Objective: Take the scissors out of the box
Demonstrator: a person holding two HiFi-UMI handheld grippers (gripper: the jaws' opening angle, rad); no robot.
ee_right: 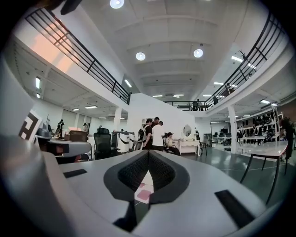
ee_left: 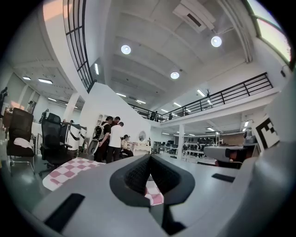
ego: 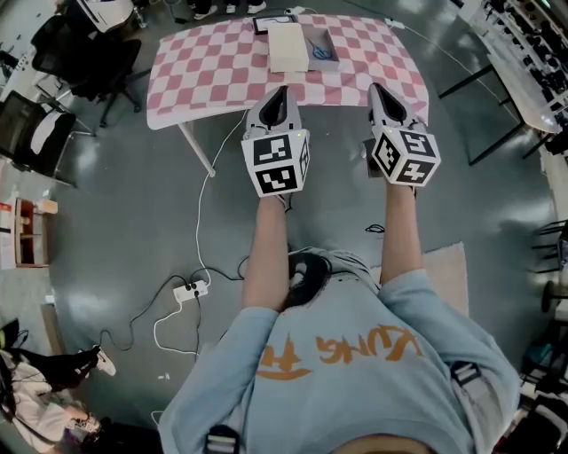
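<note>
Blue-handled scissors (ego: 318, 50) lie in an open grey box (ego: 331, 40) at the far side of the pink-checked table (ego: 213, 71). A white lid (ego: 287, 46) lies just left of the box. My left gripper (ego: 282, 89) and right gripper (ego: 376, 87) are held level side by side, near the table's front edge and well short of the box. The tips of both meet with nothing between them: the left gripper (ee_left: 150, 157) in its own view, the right gripper (ee_right: 148, 152) in its own. Only a sliver of checked cloth shows between the jaws in the two gripper views.
A black-framed flat item (ego: 273, 22) lies at the table's far edge. Black office chairs (ego: 80, 53) stand to the left, and a long bench (ego: 524, 71) to the right. A power strip (ego: 191, 290) and cables lie on the floor. Several people (ee_right: 155, 134) stand far off.
</note>
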